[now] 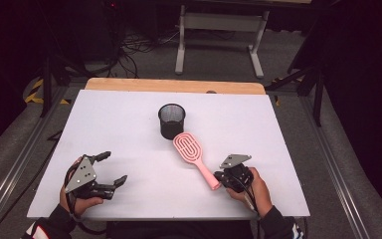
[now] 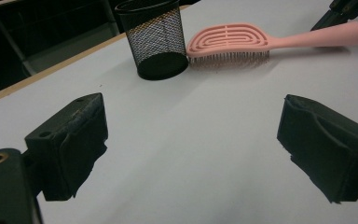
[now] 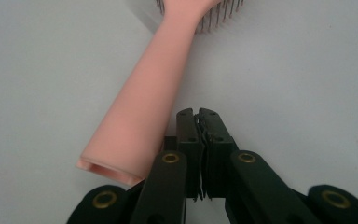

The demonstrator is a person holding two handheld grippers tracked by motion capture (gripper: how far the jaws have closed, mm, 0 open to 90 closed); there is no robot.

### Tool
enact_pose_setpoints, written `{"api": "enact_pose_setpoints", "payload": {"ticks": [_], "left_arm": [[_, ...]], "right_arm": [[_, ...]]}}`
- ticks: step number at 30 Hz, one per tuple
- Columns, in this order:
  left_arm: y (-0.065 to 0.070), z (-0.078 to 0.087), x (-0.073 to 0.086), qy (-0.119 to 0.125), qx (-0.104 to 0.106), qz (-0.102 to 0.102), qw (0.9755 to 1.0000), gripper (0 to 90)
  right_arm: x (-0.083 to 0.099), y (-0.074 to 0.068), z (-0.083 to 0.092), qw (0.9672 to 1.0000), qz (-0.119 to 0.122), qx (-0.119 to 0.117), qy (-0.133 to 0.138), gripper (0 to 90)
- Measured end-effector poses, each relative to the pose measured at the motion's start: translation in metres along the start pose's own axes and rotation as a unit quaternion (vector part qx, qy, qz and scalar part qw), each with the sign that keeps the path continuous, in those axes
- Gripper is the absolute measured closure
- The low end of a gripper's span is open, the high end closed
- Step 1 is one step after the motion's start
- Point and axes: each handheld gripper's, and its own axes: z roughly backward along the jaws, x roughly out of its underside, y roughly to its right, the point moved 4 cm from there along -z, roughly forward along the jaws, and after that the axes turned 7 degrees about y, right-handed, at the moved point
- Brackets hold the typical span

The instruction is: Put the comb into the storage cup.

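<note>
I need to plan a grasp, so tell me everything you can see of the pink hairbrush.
The pink hairbrush looks like plastic, with an oval head of curved open slots and a plain handle that is hollow at its end. It lies flat on the white table, bristles down, head beside the black mesh cup, handle pointing toward the right gripper. That gripper's jaws are shut beside the handle end, not on it.

mesh cup (image 1: 171, 120) beside brush head (image 1: 188, 144), table (image 1: 278, 134) open around

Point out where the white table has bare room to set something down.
Bare: the table left of the mesh cup, and right of the pink hairbrush. Crowded: centre, cup beside brush head, and the right gripper, shut beside the handle.
</note>
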Motion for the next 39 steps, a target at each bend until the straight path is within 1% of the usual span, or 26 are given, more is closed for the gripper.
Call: {"api": "enact_pose_setpoints", "payload": {"ticks": [1,3,9,16,25,33,34,35,37,39], "left_arm": [[0.0,0.0,0.0,-0.001,-0.001,-0.004,1.0,9.4],[0.0,0.0,0.0,0.001,-0.001,-0.001,1.0,9.4],[0.0,0.0,0.0,-0.001,0.0,-0.004,1.0,9.4],[0.0,0.001,-0.001,0.002,0.001,-0.003,1.0,9.5],[0.0,0.0,-0.001,-0.001,0.001,-0.004,1.0,9.5],[0.0,0.0,0.0,-0.001,0.002,-0.005,1.0,9.5],[0.0,-0.001,0.0,-0.001,0.002,-0.005,1.0,9.5],[0.0,-0.001,0.0,-0.001,0.002,-0.005,1.0,9.6],[0.001,-0.001,0.0,-0.002,0.002,-0.006,1.0,9.6],[0.001,-0.001,0.0,-0.002,0.001,-0.007,1.0,9.6]], "right_arm": [[0.0,0.0,0.0,1.0,0.001,0.0,0.0,87.9],[0.0,-0.001,0.0,1.0,0.002,-0.001,0.0,87.9],[0.001,-0.002,0.001,1.0,0.005,-0.003,0.0,87.4],[0.001,-0.003,0.001,1.0,0.004,-0.003,-0.001,87.0],[0.0,-0.002,0.002,1.0,0.004,0.0,0.001,85.0],[-0.003,0.004,0.006,0.9998,-0.004,0.013,0.012,79.0],[-0.004,0.006,0.007,0.9997,-0.007,0.017,0.016,76.1],[-0.004,0.006,0.007,0.9997,-0.007,0.017,0.016,76.1],[-0.006,0.009,0.009,0.9993,-0.013,0.026,0.024,73.5],[-0.008,0.01,0.011,0.999,-0.018,0.03,0.029,69.3]]}}
